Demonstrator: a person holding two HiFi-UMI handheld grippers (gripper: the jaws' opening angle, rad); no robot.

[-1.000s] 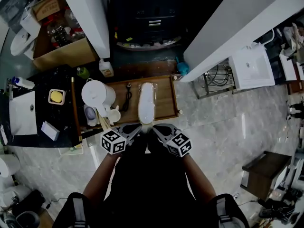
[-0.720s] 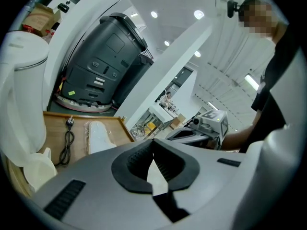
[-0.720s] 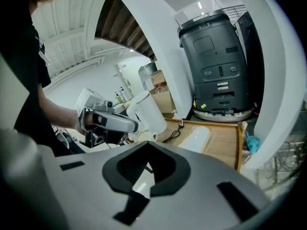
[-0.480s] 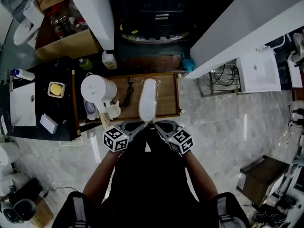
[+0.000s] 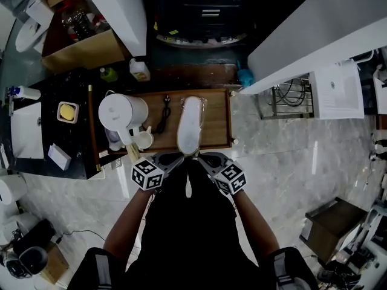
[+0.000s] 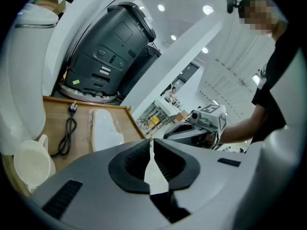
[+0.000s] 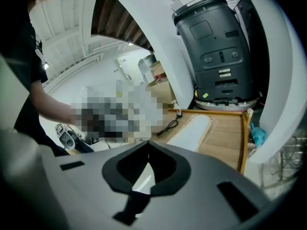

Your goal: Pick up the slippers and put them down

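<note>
Both finger pairs pressing together, empty: grey left gripper (image 5: pixel 179 157), grey right gripper (image 5: pixel 201 157) | white plastic-wrapped slippers (image 5: pixel 189 125) lying by brown wooden tray (image 5: pixel 218 122) front edge.

white kettle (image 5: pixel 123 110) on wooden tray (image 5: pixel 215 123); black cord (image 5: pixel 162 118) beside it

Showroom-like hall, white washbasins (image 5: pixel 27 132), marble floor (image 5: pixel 284 159)

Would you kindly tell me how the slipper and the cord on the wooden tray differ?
The slipper is white and broad; the cord is black and thin. The slipper sits in clear wrapping; the cord is bare. The slipper is longer than the cord. Both lie flat, side by side, on the wooden tray.
</note>
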